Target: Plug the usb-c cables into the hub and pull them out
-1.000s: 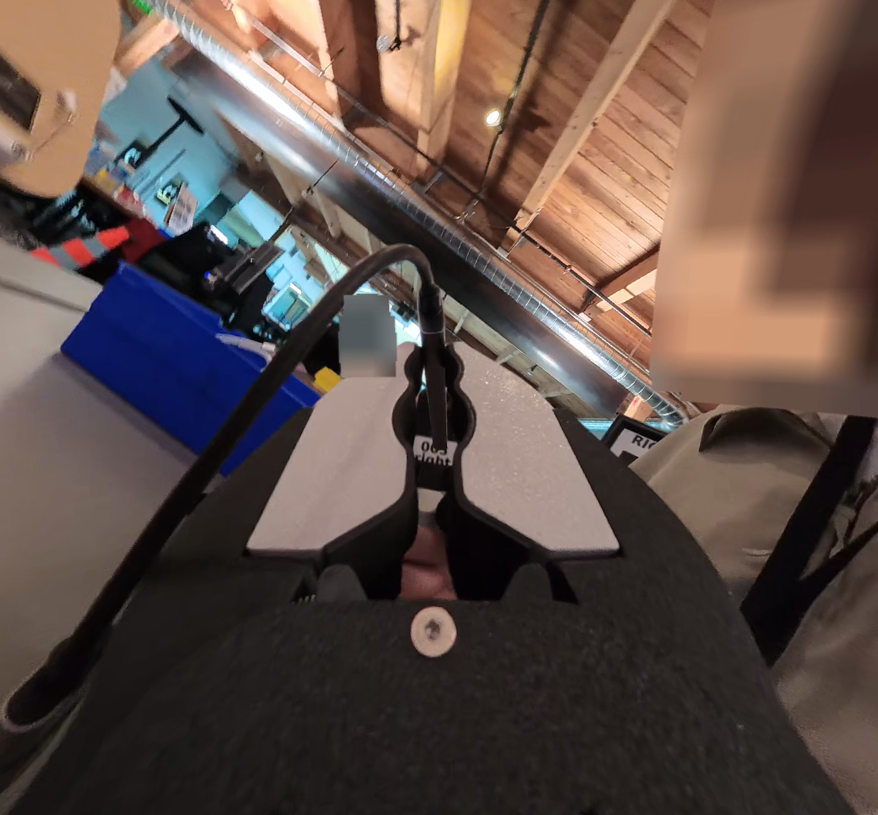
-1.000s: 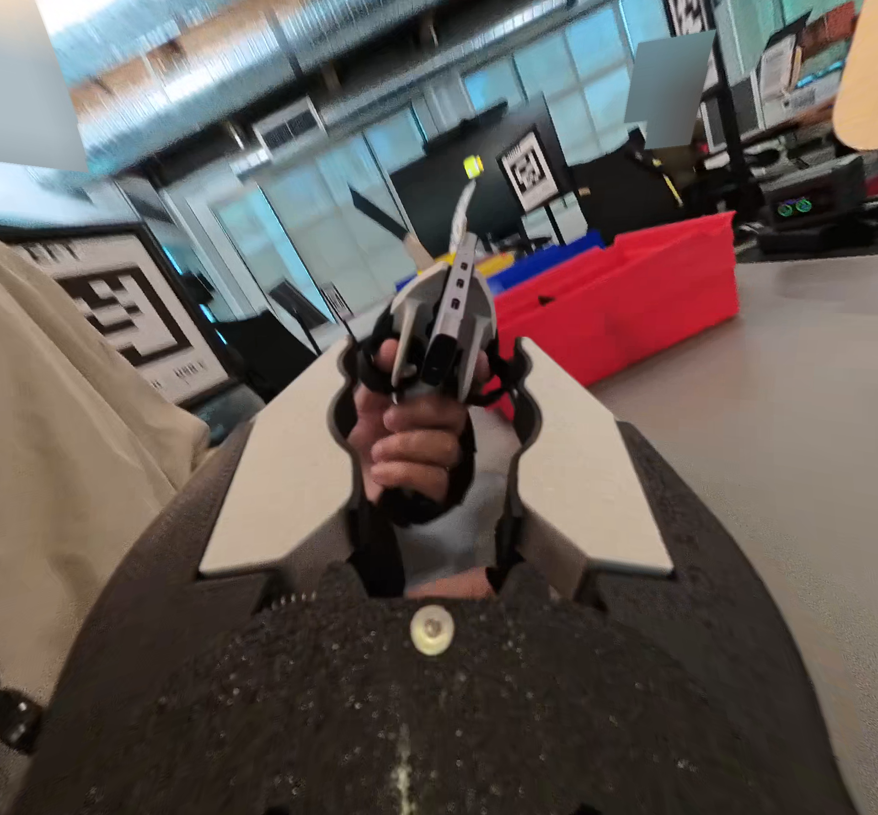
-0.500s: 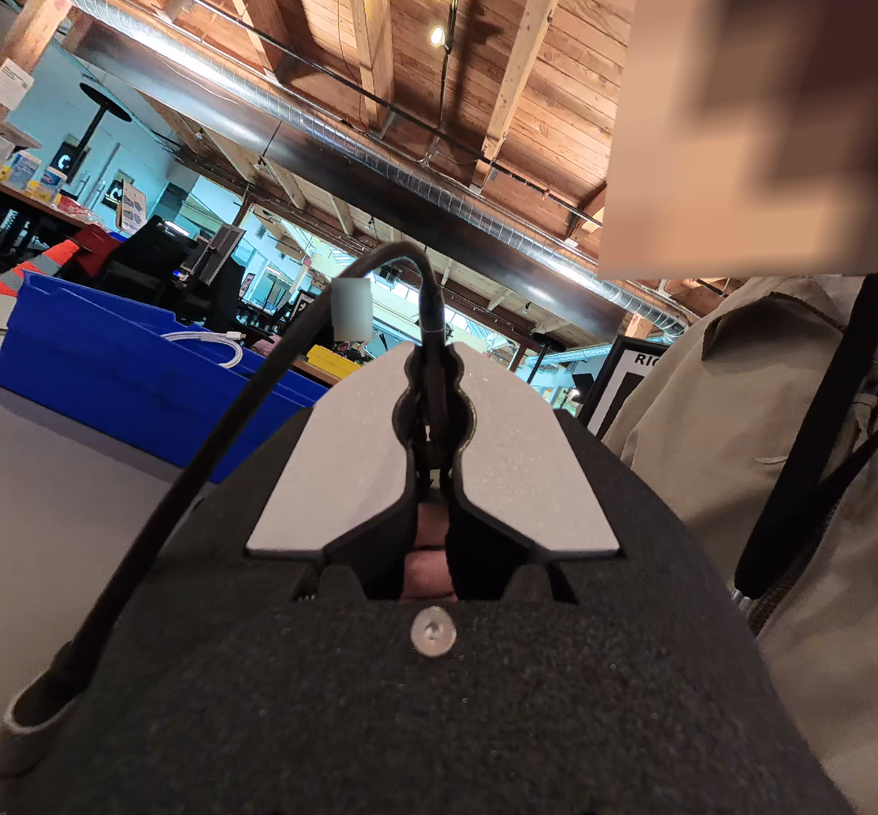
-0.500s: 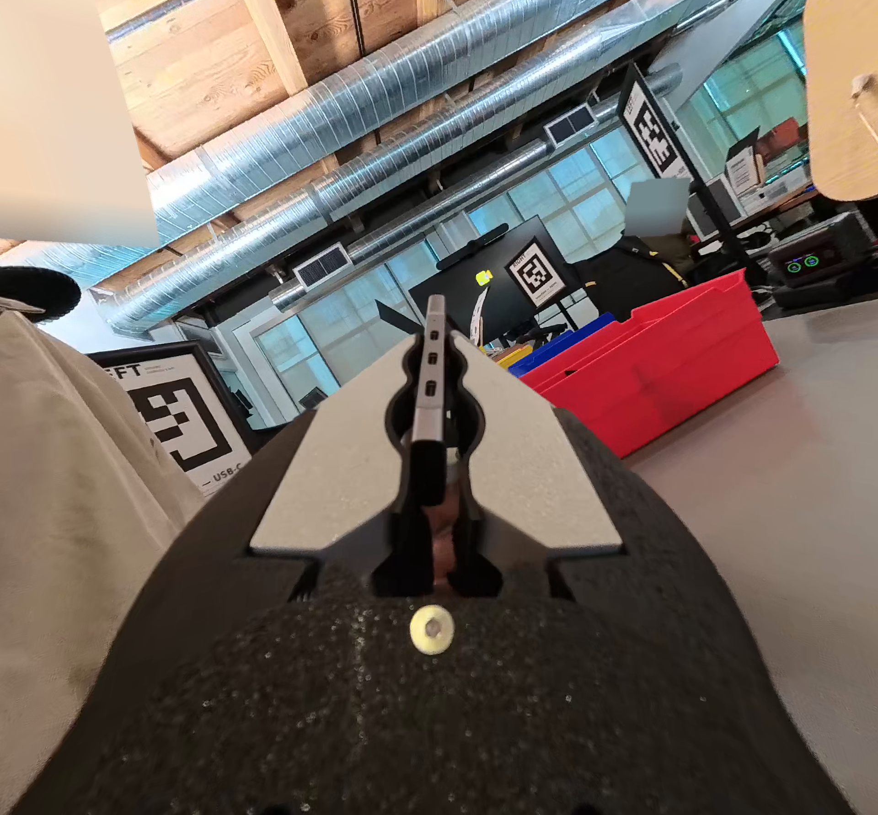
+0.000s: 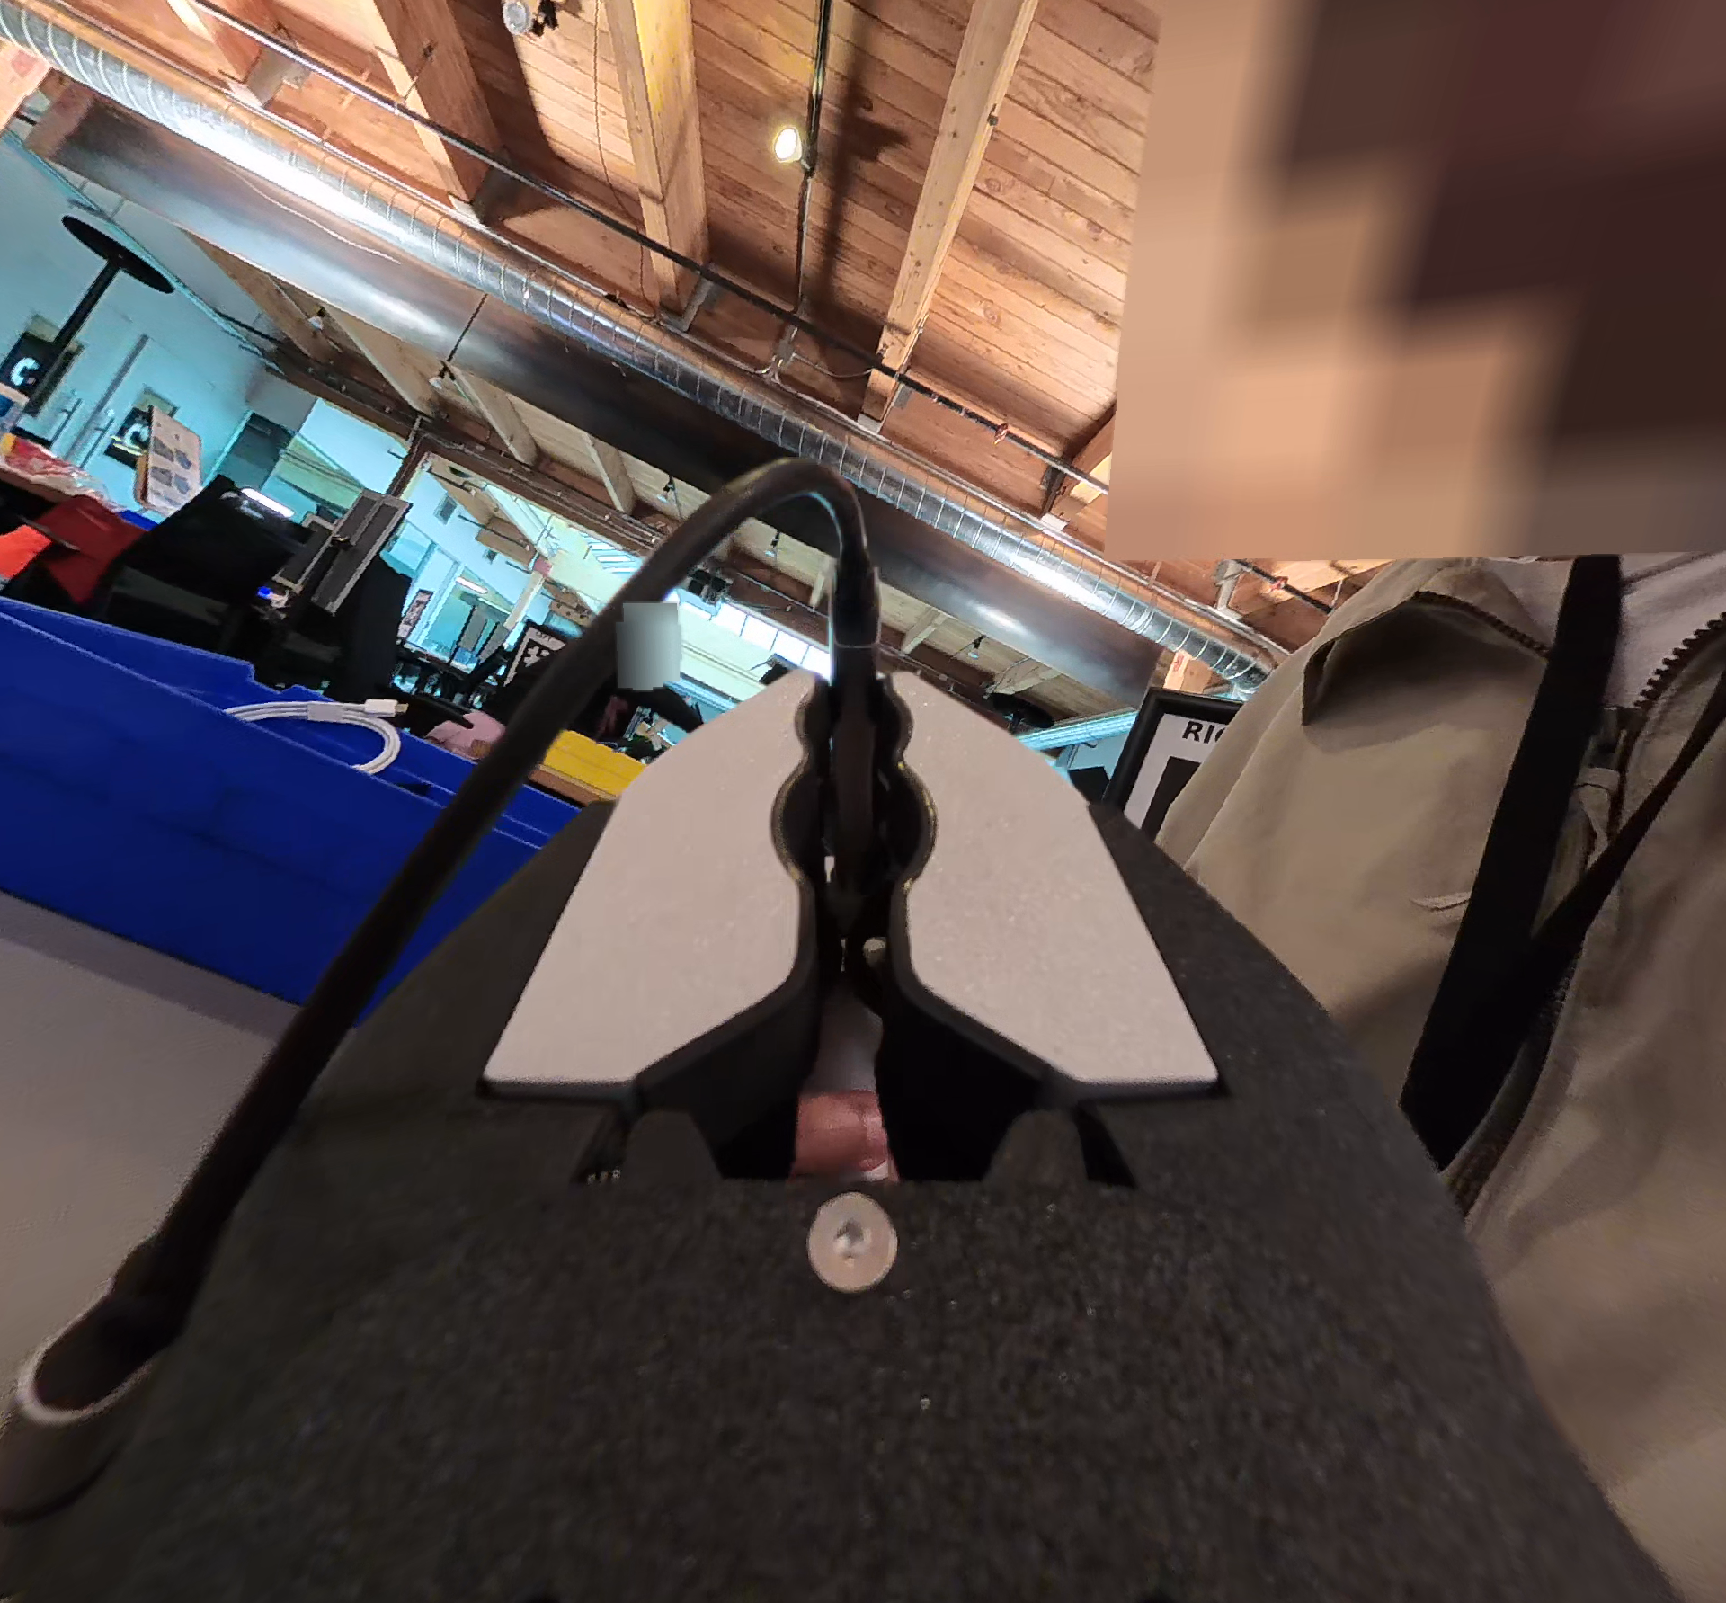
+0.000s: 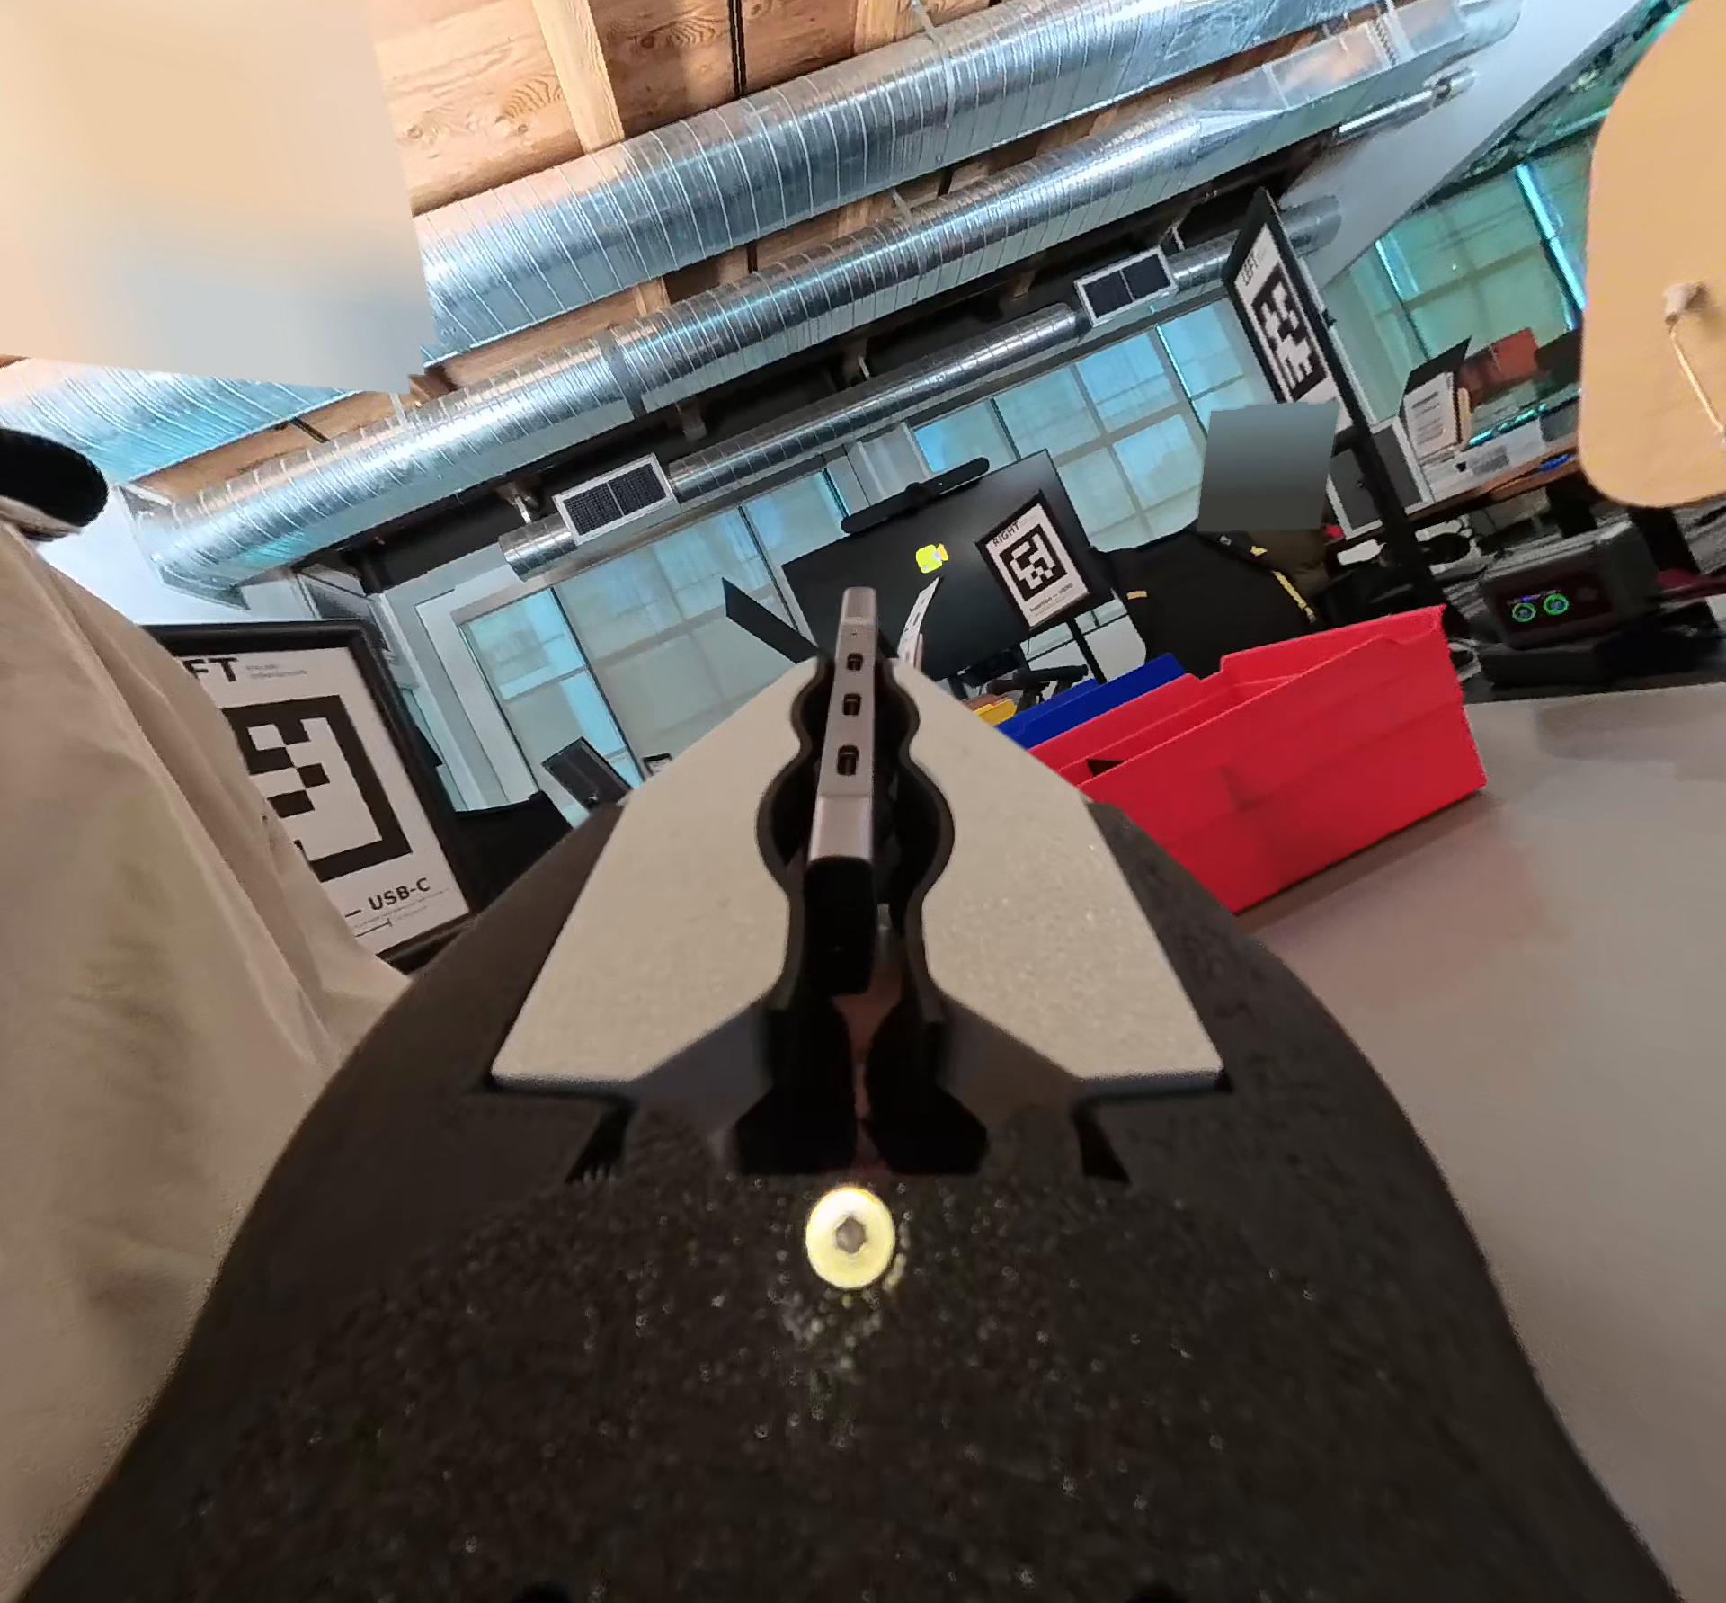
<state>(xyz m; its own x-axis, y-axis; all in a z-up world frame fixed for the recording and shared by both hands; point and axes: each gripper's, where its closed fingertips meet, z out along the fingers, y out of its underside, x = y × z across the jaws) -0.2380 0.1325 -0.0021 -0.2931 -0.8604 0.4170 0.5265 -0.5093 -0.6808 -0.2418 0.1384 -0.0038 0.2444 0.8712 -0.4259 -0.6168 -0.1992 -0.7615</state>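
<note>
Hub [image 6: 845, 774] clamped edge-on in right tongs [image 6: 855, 699], port row turned toward camera, tip at 12 o'clock, likely for easy aiming. Black usb-c cable [image 5: 598, 680] pinched near its plug by left tongs [image 5: 855, 717], slack looping toward 8 o'clock. Not yet mated.

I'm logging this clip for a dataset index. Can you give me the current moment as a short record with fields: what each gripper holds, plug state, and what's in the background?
left gripper: shut on the black cable, which loops up and back over the gripper
right gripper: shut on the grey hub, edge-on, three small ports showing
plug state: cable and hub apart, not yet joined
blue bin: left wrist view, holds a white cable
red bin: right wrist view, on the grey table
</note>
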